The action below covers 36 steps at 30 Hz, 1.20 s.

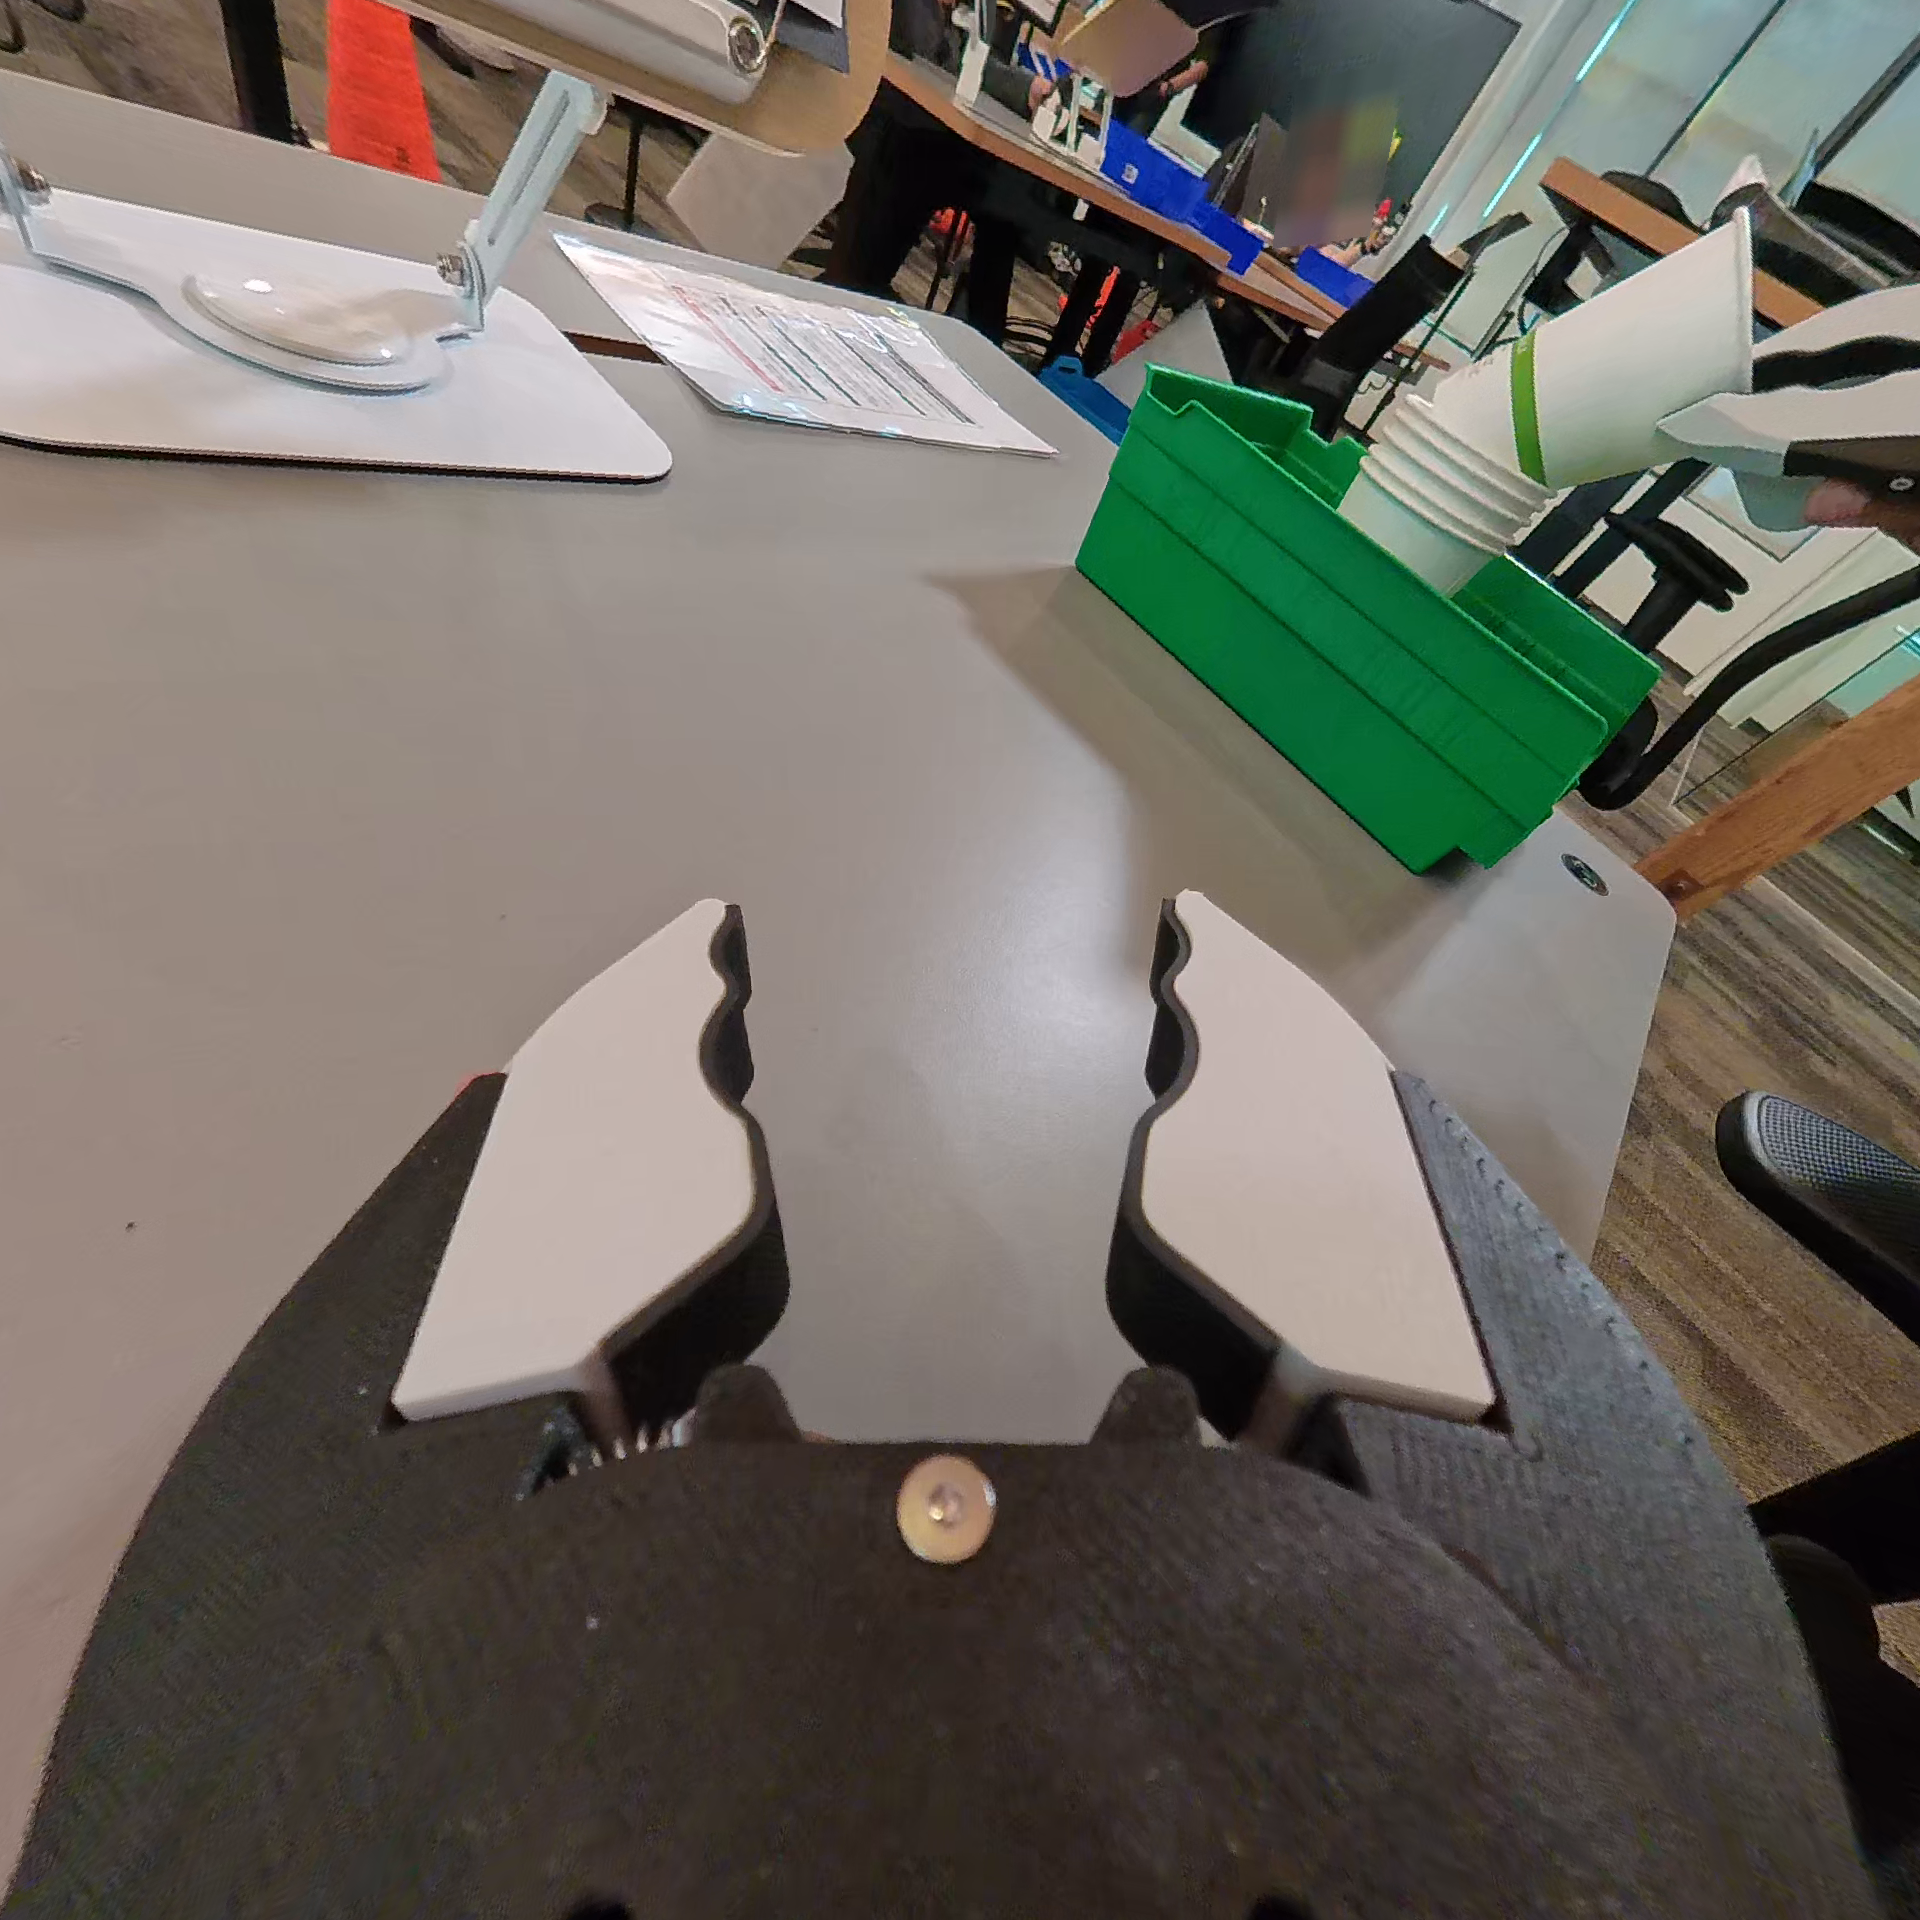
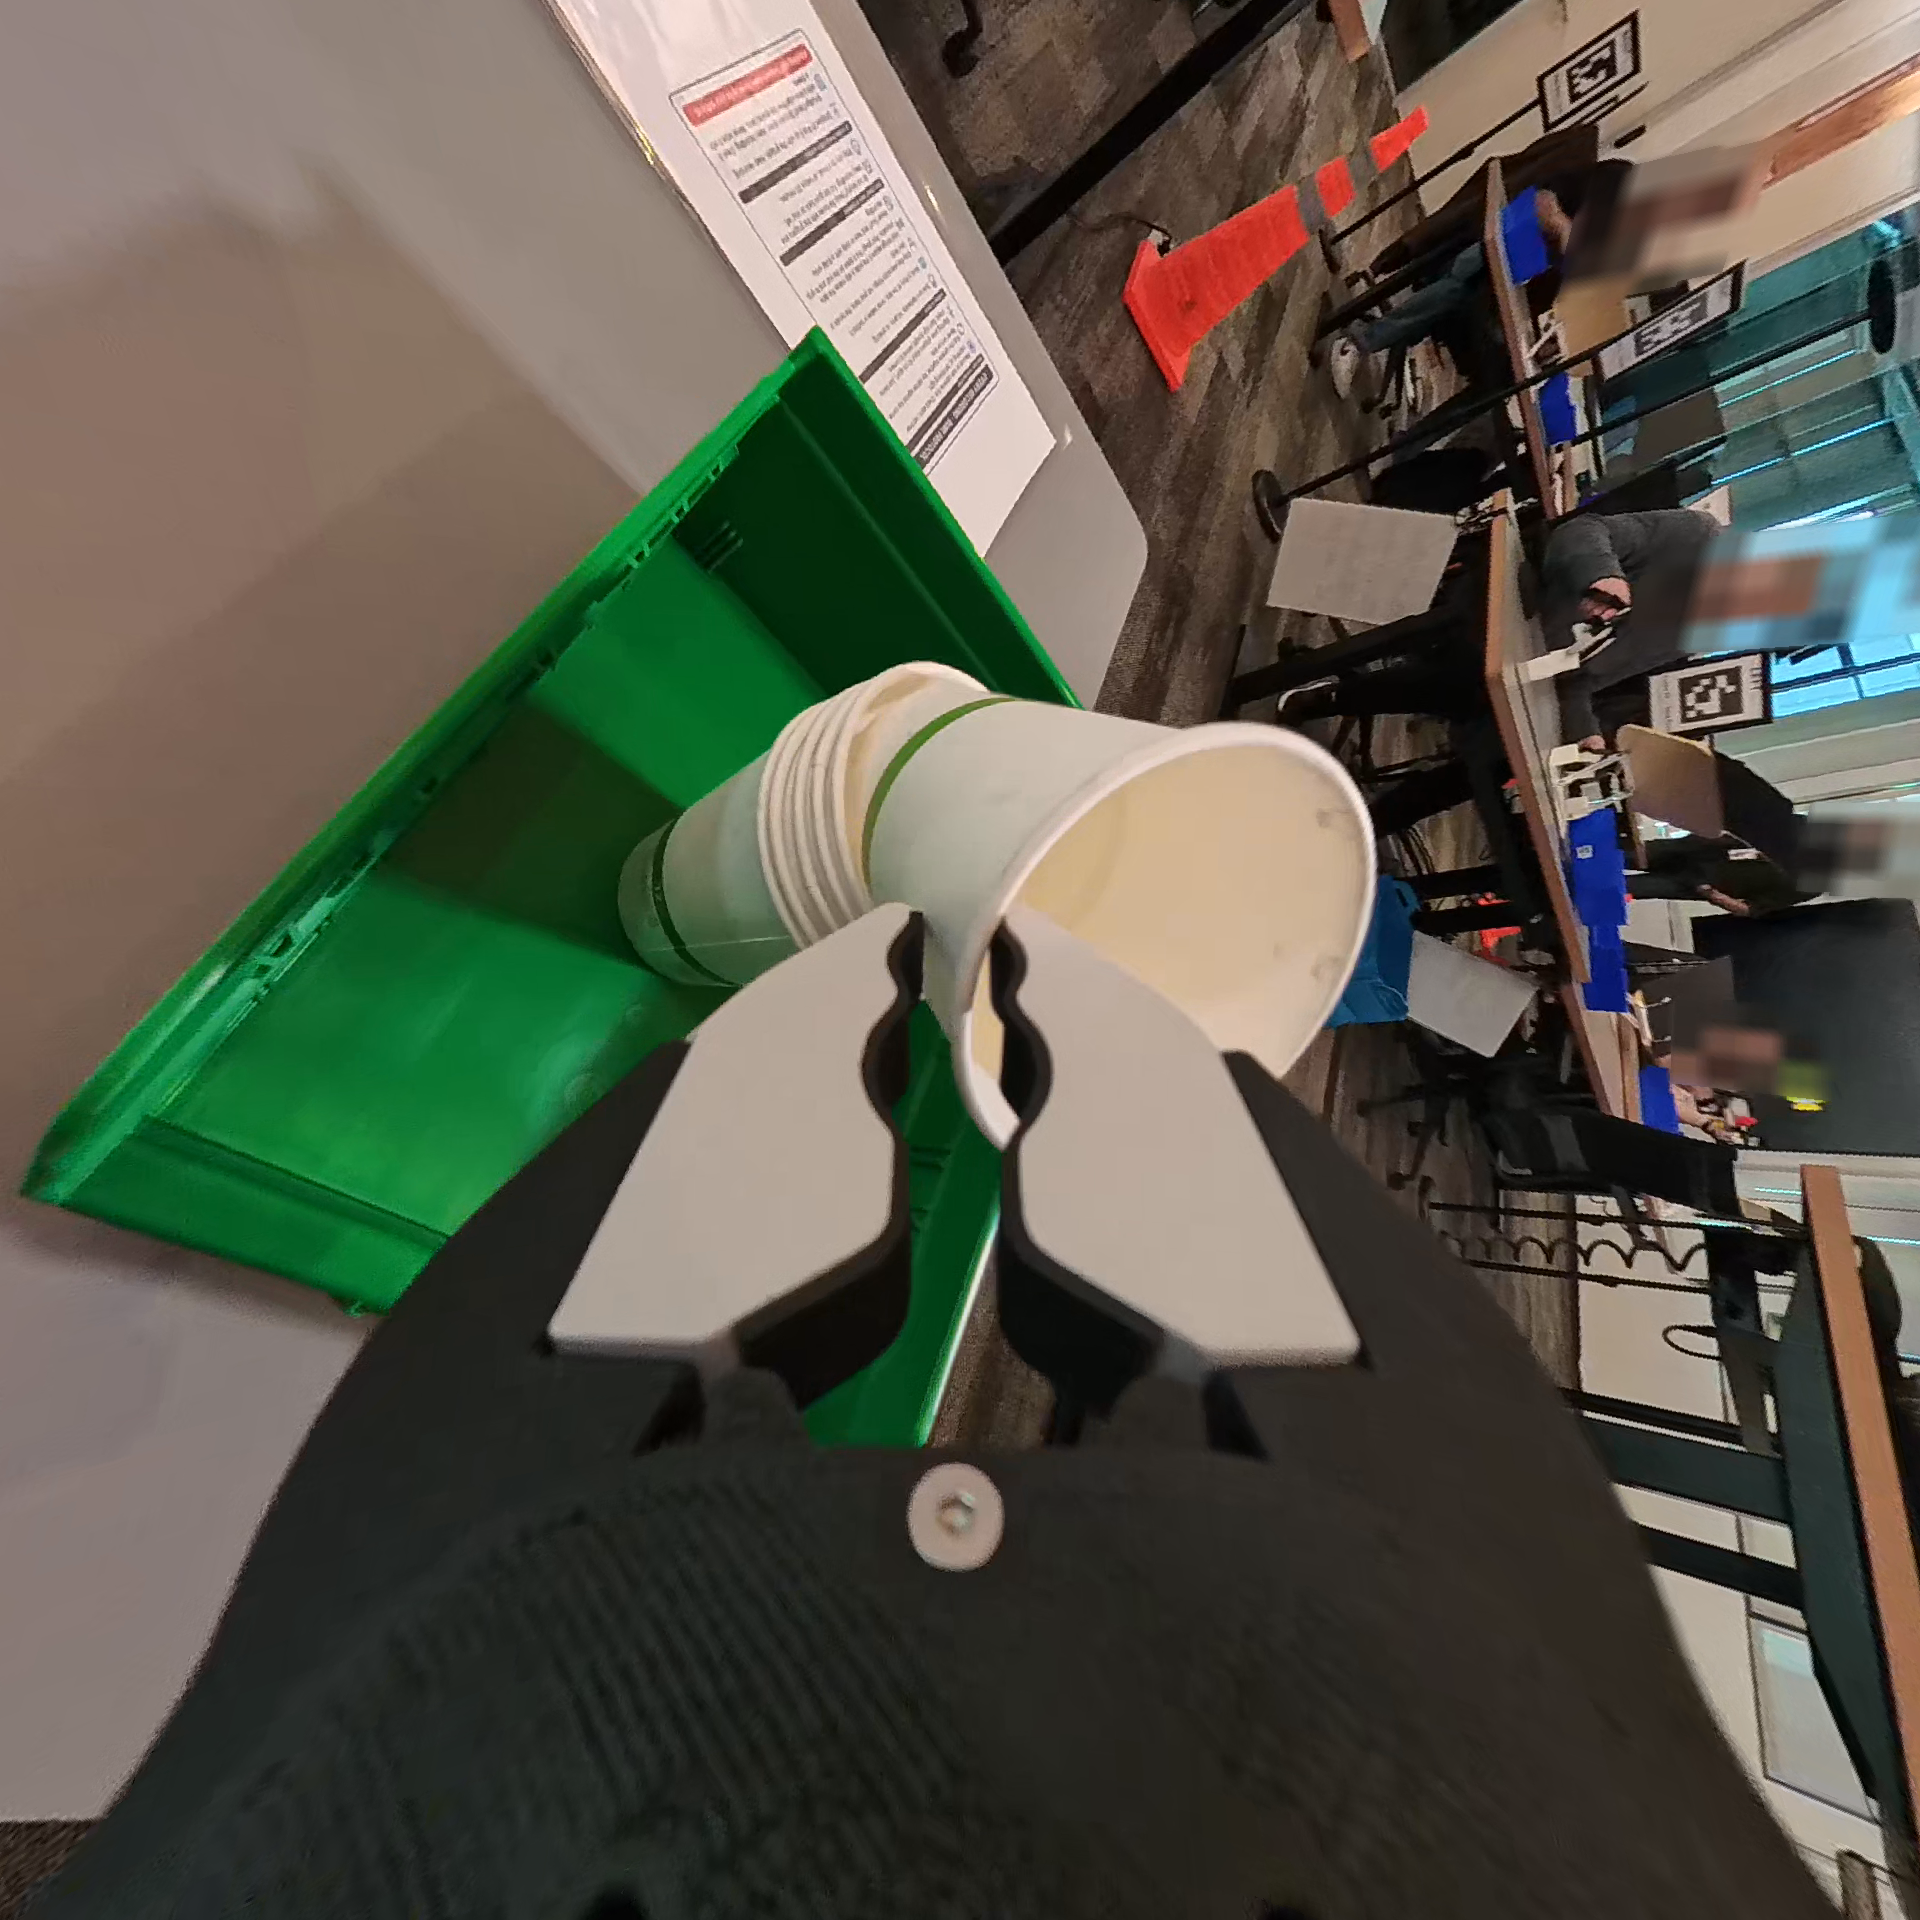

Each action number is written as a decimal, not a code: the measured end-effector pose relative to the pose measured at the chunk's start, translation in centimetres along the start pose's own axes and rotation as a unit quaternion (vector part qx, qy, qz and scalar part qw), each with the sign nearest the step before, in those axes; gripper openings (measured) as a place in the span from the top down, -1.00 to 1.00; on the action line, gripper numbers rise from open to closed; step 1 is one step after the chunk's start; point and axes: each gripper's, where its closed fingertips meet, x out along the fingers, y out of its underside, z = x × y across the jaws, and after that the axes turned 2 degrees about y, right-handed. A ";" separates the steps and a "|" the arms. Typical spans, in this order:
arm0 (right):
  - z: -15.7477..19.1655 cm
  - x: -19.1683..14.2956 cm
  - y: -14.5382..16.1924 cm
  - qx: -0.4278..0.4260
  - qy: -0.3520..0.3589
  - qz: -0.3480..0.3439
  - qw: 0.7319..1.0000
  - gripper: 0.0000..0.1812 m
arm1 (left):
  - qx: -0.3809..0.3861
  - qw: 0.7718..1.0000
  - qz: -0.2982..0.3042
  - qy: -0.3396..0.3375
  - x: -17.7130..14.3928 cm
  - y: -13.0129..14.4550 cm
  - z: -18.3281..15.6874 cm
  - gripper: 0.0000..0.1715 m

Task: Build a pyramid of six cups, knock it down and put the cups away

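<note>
We hold a cup by its rim over the bin.

Our right gripper (image 2: 956, 961) pinches the wall of the top cup (image 2: 1049, 821), one finger inside and one outside, tilting it off the stack (image 2: 727, 862) standing in the green bin (image 2: 312, 1039). Our left gripper (image 1: 951, 935) hovers spread and empty over the grey table (image 1: 520, 727), well apart from the bin.

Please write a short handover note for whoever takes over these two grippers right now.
Left gripper: open, empty, above the bare grey table.
Right gripper: shut on the rim of the top paper cup, tilted, its base still nested in the cup stack.
The stack stands in the green bin at the table's edge.
A laminated sheet lies beyond the bin.
</note>
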 end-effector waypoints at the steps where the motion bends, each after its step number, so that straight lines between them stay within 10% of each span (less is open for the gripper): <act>1: -0.1 0.0 0.0 0.000 0.004 -0.001 1.000 0.85 | -0.001 1.000 0.000 0.000 0.0 0.0 0.0 0.12; 36: -1.1 0.2 -1.4 -0.018 0.059 -0.025 0.998 0.81 | -0.005 1.000 0.005 -0.002 0.1 0.2 0.2 0.12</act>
